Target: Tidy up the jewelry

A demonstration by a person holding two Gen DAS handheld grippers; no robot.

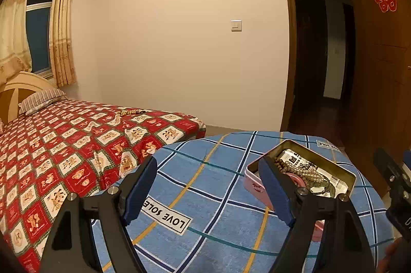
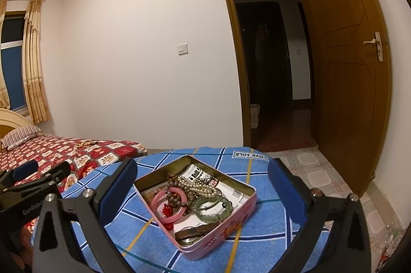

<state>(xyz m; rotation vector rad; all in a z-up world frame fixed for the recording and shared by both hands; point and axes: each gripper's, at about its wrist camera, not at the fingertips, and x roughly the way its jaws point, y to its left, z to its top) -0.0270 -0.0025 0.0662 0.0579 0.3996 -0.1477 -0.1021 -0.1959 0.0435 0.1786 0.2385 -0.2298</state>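
We count one pink tin (image 2: 205, 234) holding two bangles: pink (image 2: 170, 206), green (image 2: 213, 208). Left hand-held gripper (image 1: 213, 185) and right hand-held gripper (image 2: 203, 185) both gape wide, empty.

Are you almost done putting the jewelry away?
Mostly: a pearl strand, pink bangle and green bangle already lie in the pink tin. The left gripper and right gripper are open and empty. A bead strand still lies on the bed.

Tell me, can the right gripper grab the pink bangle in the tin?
Probably yes. The right gripper is open, the tin has no lid, and the pink bangle lies near the top, though brown beads cross it.
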